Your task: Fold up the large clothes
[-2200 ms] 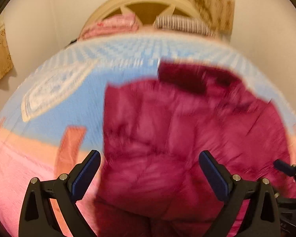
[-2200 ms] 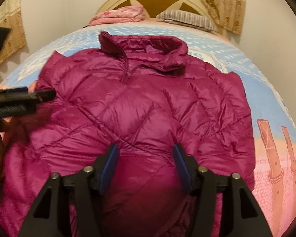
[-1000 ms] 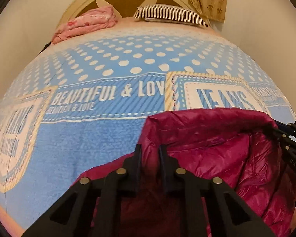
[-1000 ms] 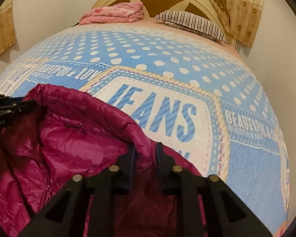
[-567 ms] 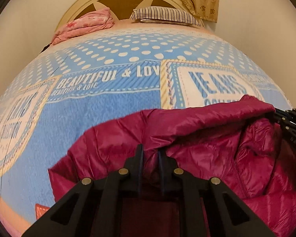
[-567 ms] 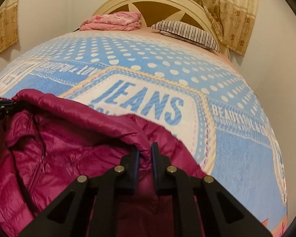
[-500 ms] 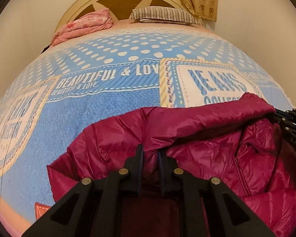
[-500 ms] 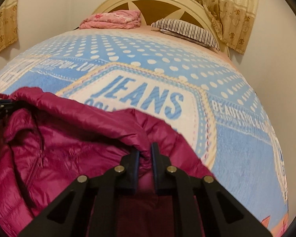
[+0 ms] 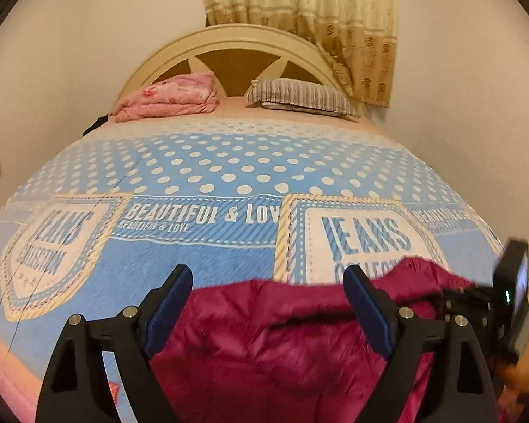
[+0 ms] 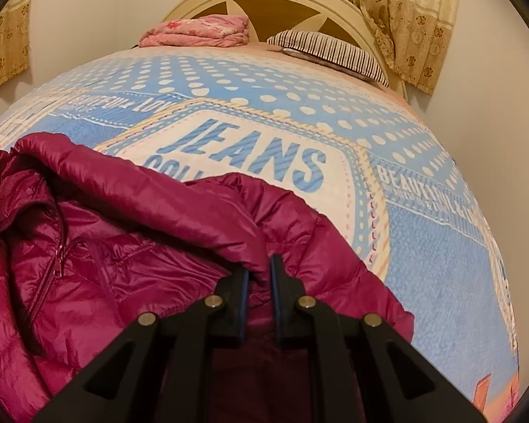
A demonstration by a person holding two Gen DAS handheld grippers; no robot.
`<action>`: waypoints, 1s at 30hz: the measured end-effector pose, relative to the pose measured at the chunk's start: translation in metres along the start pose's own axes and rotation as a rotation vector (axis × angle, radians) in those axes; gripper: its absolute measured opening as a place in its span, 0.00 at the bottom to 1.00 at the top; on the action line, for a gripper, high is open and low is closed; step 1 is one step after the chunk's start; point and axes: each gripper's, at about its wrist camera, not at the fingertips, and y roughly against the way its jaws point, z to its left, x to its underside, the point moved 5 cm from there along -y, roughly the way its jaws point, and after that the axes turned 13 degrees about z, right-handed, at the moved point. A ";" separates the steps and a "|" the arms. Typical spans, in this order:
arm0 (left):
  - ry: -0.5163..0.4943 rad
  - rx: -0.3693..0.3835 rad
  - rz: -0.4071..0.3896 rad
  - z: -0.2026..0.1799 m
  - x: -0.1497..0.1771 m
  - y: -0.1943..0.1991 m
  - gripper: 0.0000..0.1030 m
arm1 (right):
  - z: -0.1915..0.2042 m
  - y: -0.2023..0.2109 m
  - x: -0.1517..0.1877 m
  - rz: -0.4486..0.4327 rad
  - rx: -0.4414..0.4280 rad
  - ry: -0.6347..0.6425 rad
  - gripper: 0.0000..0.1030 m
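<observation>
Spread over the bed, a blue blanket [image 10: 423,246] is covered at lower left by the jacket [image 10: 130,246], clamped by the right gripper [image 10: 259,275]; the left gripper [image 9: 268,306] is opening, nothing pressed between.

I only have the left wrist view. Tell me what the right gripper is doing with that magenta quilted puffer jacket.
Observer: The right gripper is shut on the folded edge of the magenta quilted puffer jacket.
Operator: Report what lies under that fold.
Observer: The jacket's front, with its zipper, lies exposed left of the pinch.
Operator: Check the left gripper for me.
Observer: It does not show in the right wrist view.
</observation>
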 end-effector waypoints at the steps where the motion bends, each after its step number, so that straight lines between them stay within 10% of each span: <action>1: 0.015 0.024 0.008 -0.005 -0.005 -0.007 0.85 | 0.000 0.000 0.000 -0.001 0.001 0.000 0.12; 11: -0.038 0.002 0.218 -0.040 0.042 -0.088 0.85 | -0.001 -0.004 0.005 0.010 -0.008 0.002 0.12; 14: -0.034 0.004 0.215 -0.037 0.047 -0.089 0.85 | -0.002 0.001 0.007 0.004 -0.022 0.000 0.15; 21: -0.040 0.002 0.215 -0.038 0.050 -0.091 0.85 | -0.017 0.052 0.012 -0.104 -0.046 -0.088 0.57; 30: -0.001 0.049 0.150 -0.039 0.031 -0.069 0.85 | 0.012 0.031 -0.046 -0.070 -0.188 -0.156 0.58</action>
